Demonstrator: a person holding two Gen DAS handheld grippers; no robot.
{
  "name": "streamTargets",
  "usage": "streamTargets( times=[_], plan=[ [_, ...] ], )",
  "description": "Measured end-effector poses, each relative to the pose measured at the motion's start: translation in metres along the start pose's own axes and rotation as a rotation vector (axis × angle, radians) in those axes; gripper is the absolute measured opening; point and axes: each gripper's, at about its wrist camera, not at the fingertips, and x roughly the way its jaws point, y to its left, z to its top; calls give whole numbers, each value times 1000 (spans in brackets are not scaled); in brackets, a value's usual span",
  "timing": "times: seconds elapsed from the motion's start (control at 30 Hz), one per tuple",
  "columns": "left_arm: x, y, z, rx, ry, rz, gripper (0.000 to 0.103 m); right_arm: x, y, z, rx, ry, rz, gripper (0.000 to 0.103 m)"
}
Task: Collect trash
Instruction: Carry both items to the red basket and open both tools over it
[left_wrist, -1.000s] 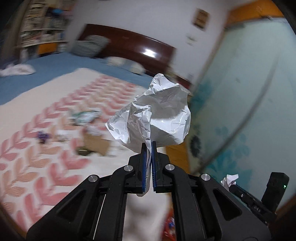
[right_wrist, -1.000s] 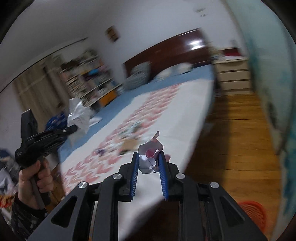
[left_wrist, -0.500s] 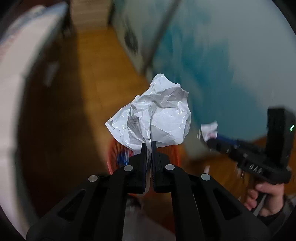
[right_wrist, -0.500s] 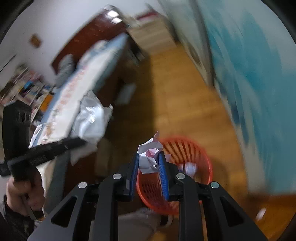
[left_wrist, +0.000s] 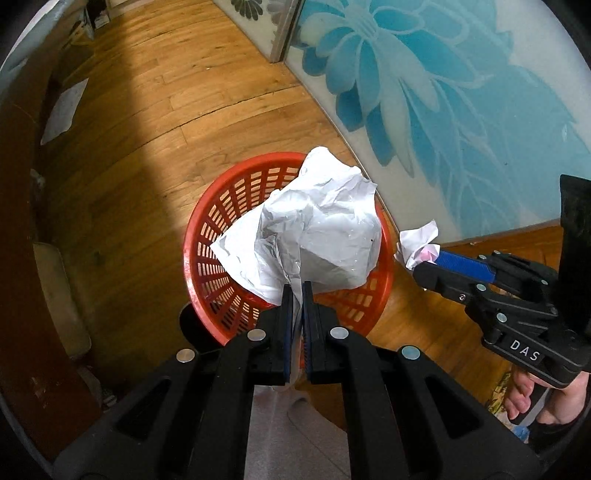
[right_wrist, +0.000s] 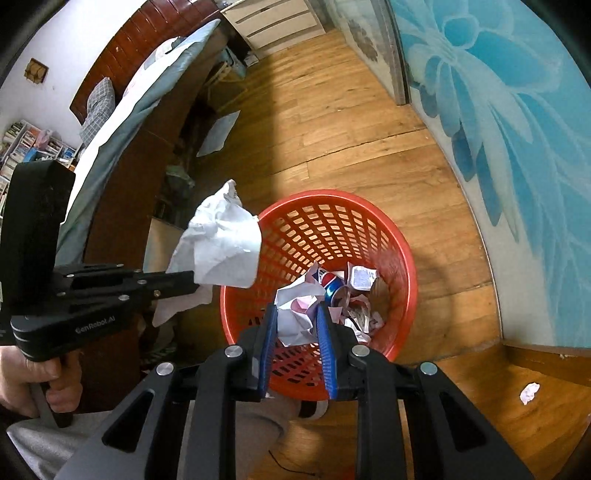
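A red mesh trash basket (left_wrist: 207, 236) (right_wrist: 384, 229) stands on the wooden floor. My left gripper (left_wrist: 295, 291) is shut on a large crumpled white sheet (left_wrist: 314, 229) and holds it right above the basket; in the right wrist view the left gripper (right_wrist: 190, 278) holds that sheet (right_wrist: 221, 243) over the basket's left rim. My right gripper (right_wrist: 295, 317) is shut on a small crumpled white-and-pink paper wad (right_wrist: 295, 314) over the basket's opening; from the left wrist view the right gripper (left_wrist: 421, 260) holds that wad (left_wrist: 415, 245) by the basket's right rim. Inside the basket lie a drink can (right_wrist: 334, 282) and paper scraps.
A frosted glass door with a blue flower print (left_wrist: 443, 92) (right_wrist: 517, 110) runs along the right. A bed with a dark wooden frame (right_wrist: 122, 173) is on the left. A small paper scrap (right_wrist: 529, 392) lies on the floor at the right. The person's grey trouser leg (left_wrist: 280, 435) is below the grippers.
Both grippers have swung from facing the bed down to the floor and now hang over the red basket, each still gripping its paper.
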Motion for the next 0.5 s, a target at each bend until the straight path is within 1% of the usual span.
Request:
streamTargets(
  times=[0.1,0.13,0.2,0.23,0.27,0.3,0.43,0.5],
  plan=[
    [-5,0,-2,-8,-9,13,5,5,-1,5,-6,3,2,25],
    [-7,-1,-2,-13,-15,20,7,6,-1,6,-5,2,1,25],
    [-12,-2,-4,-29,-26,36,24,5,-3,6,7,-6,0,37],
    [-14,-1,-4,-39,-30,47,50,4,-4,6,13,-12,1,51],
    [-18,0,-4,-47,-44,61,68,2,-5,7,20,-21,0,58],
    [-24,1,-6,-51,-69,75,70,-1,-5,8,26,-32,-5,58],
    [-43,7,-9,-68,-120,108,70,-10,-2,15,32,-48,-11,58],
    [-60,11,-12,-77,-171,136,70,-19,4,18,21,-59,-13,58]
  ],
)
